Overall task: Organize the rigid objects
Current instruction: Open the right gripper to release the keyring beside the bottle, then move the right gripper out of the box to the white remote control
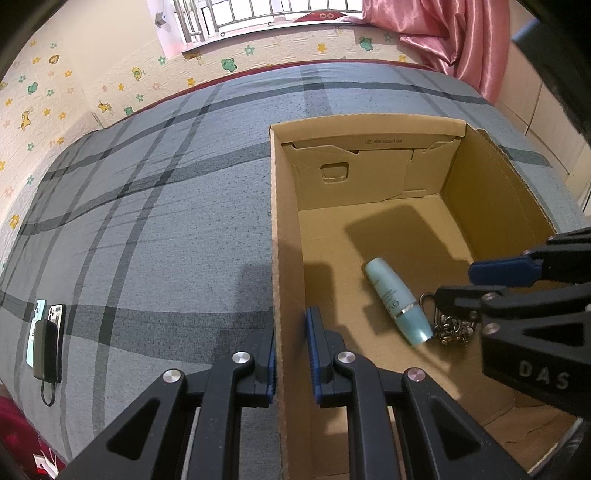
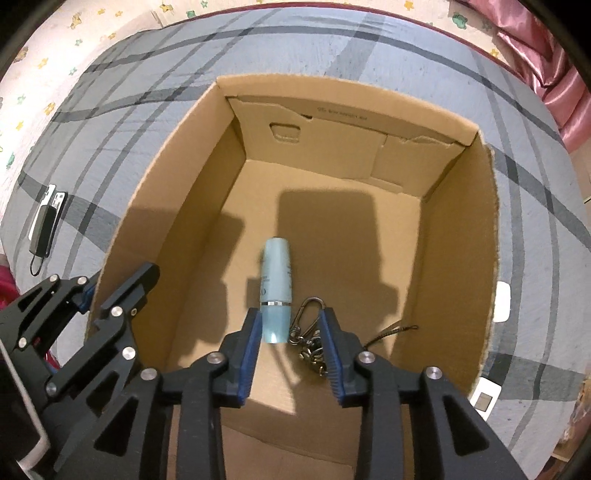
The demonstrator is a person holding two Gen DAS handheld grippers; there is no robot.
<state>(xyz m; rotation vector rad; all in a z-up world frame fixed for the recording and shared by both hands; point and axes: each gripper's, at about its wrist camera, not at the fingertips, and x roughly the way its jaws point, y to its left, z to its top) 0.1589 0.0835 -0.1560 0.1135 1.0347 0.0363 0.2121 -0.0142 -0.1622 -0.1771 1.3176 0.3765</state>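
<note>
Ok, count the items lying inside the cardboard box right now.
2. A teal bottle lies on its side on the floor of the cardboard box, and a metal keychain lies right beside it, to its right in the right wrist view. The near corners are hidden behind the grippers.

A bed (image 1: 166,221) covered in a grey plaid blanket is filling most of the view. Behind it, pale wallpaper (image 1: 74,92) with small cartoon animals and flowers is running along the wall. A pink satin curtain (image 1: 443,37) is hanging at the upper right, beside a window with metal railings (image 1: 258,14). Near the blanket's left edge, two phones (image 1: 51,314) are lying side by side, with a dark power bank (image 1: 46,349) resting on top of them, its short cable trailing down.
</note>
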